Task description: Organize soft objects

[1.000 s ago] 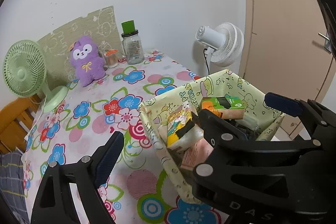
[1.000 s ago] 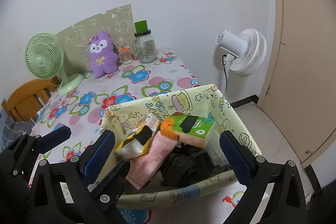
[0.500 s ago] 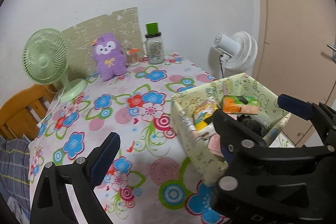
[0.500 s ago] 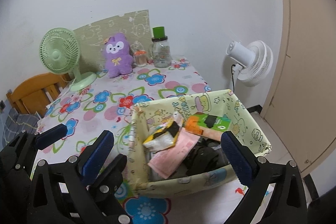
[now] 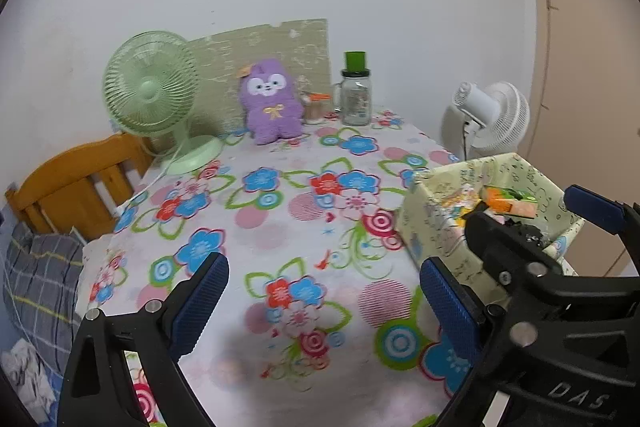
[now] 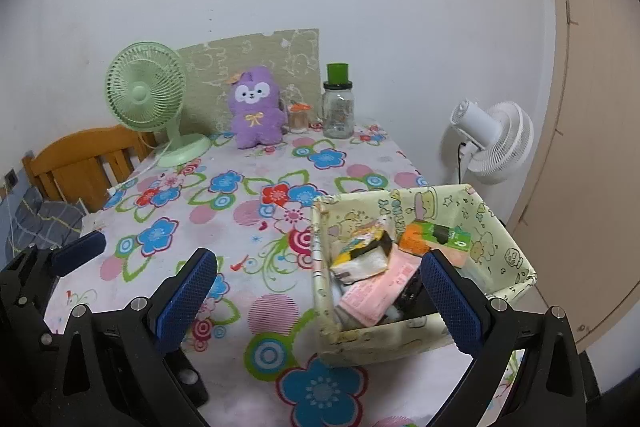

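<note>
At the near edge of the flowered tabletop (image 5: 280, 211), the left gripper (image 5: 324, 301) is hovering with its jaws spread wide after just opening further, nothing between them. The right gripper (image 6: 316, 293) is hanging beside it, jaws also wide apart and empty, its right finger (image 6: 450, 301) overlapping the fabric bin (image 6: 504, 247) in view. That bin is sitting at the tabletop's right edge, holding a pink pack (image 6: 378, 287), a yellow-black pouch (image 6: 362, 253) and a green-orange tissue pack (image 6: 436, 237). A purple plush (image 6: 254, 113) is sitting upright at the far end, well apart from both grippers, between a green fan (image 6: 146, 97) and a small jar (image 6: 298, 117), with a green-lidded glass jar (image 6: 338, 105) just beyond.
</note>
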Tool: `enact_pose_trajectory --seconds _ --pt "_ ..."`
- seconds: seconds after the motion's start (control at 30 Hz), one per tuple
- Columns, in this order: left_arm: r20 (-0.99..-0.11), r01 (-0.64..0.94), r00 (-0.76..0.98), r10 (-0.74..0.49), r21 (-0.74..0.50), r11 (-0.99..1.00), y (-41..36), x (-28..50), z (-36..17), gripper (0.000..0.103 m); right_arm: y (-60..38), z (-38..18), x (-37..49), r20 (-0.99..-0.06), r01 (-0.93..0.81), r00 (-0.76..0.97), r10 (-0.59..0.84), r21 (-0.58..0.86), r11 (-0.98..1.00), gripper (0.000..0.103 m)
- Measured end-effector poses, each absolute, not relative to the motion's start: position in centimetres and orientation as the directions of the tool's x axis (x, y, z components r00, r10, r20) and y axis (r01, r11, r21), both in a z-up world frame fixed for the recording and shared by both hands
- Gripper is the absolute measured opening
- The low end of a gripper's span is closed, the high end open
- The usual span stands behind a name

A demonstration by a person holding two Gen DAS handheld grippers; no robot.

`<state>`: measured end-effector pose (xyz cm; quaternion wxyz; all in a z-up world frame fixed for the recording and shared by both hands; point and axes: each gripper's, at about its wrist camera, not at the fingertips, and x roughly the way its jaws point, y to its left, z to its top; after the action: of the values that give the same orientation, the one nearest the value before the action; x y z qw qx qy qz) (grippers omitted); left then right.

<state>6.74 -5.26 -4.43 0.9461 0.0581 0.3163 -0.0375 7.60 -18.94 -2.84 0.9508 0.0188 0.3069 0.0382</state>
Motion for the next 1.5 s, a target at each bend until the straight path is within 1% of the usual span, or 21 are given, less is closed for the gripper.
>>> enact_pose_trajectory --seconds 0.37,0.4,0.43,0.73,1.1,1.5 --pt "-0.567 0.009 0.824 0.020 0.048 0.999 -0.6 3.7 -3.8 0.099 -16.3 -1.9 5.3 -0.550 -0.112 0.827 0.121 0.050 0.993 0.103" --pt "-0.561 -0.004 0.827 0.028 0.045 0.999 -0.2 3.4 -3.8 0.100 -16.1 -1.8 5.1 -0.544 -0.116 0.830 0.123 0.047 0.992 0.103" --pt "-0.558 -0.015 0.829 0.035 0.041 0.999 0.2 3.2 -3.8 0.103 -16.0 -1.8 4.9 -0.538 -0.118 0.834 0.122 0.043 0.992 0.103" --pt "-0.527 -0.080 0.846 0.080 0.022 0.997 2.4 1.8 -3.4 0.103 -16.2 -1.4 3.7 -0.501 -0.115 0.857 0.119 0.039 0.993 0.103" --pt "-0.481 -0.079 0.874 0.062 -0.015 0.997 2.6 0.3 -2.2 0.103 -16.7 -1.2 2.6 -0.470 -0.116 0.873 0.129 0.057 0.992 0.103" --pt "-0.475 -0.067 0.879 0.054 -0.010 0.998 2.0 -0.1 -1.9 0.103 -17.4 -0.9 1.7 -0.443 -0.115 0.886 0.135 0.072 0.991 0.103"
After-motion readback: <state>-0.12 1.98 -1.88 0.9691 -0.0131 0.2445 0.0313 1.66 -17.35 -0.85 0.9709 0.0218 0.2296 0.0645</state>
